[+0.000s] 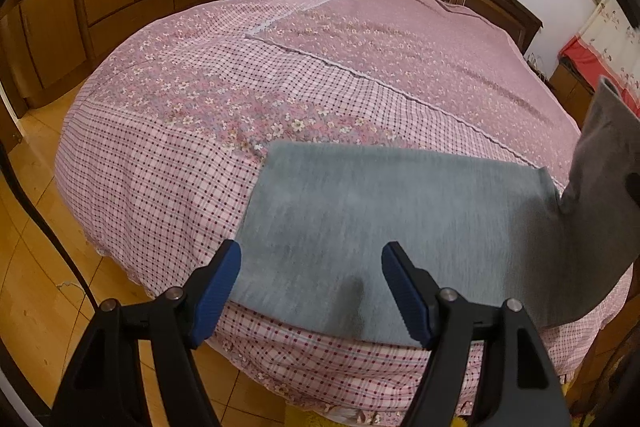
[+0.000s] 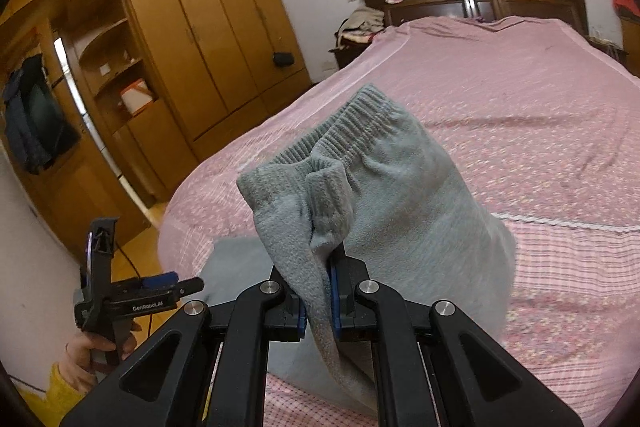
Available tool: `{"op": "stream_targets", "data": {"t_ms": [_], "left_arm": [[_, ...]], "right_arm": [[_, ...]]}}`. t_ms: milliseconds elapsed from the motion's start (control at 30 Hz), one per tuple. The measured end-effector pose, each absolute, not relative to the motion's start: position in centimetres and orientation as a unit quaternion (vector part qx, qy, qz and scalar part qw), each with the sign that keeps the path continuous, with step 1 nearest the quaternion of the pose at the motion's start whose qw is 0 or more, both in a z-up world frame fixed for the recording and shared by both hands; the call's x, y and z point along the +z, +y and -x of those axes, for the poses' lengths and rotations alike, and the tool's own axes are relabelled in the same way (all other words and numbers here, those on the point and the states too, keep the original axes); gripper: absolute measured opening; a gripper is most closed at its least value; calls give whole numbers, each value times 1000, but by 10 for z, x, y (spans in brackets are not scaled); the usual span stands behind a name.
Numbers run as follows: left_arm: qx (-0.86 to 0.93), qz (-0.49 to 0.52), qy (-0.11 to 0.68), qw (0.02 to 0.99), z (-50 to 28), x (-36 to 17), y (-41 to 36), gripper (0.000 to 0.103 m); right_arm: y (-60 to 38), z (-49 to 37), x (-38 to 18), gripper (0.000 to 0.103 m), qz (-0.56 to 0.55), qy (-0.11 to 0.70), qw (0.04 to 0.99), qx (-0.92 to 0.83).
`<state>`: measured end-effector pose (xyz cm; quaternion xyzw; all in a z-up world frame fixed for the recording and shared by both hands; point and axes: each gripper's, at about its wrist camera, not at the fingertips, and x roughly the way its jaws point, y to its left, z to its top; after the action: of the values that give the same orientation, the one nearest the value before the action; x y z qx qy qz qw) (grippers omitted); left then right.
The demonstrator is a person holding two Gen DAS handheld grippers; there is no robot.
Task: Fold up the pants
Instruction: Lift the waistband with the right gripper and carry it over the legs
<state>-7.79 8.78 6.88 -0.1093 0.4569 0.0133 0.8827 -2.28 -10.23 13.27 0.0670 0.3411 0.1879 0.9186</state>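
Now the right gripper, low centre of its frame, is clenched on the pants at the lifted waistband, while the released left gripper hovers over the flat part stretching rightward across the bed.

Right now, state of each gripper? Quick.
Left gripper: open, holding nothing, fingers spread above the pants on the bed.
Right gripper: shut on the pants' waistband end, lifted off the bed.
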Motion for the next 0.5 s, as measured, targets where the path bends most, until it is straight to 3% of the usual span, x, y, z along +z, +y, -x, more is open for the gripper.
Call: {"op": "stream_targets", "data": {"t_ms": [500], "left_arm": [[17,120,463,878,79,61,95,76]], "right_arm": [[-42,1,69,10,-27,413,883,221]]}}
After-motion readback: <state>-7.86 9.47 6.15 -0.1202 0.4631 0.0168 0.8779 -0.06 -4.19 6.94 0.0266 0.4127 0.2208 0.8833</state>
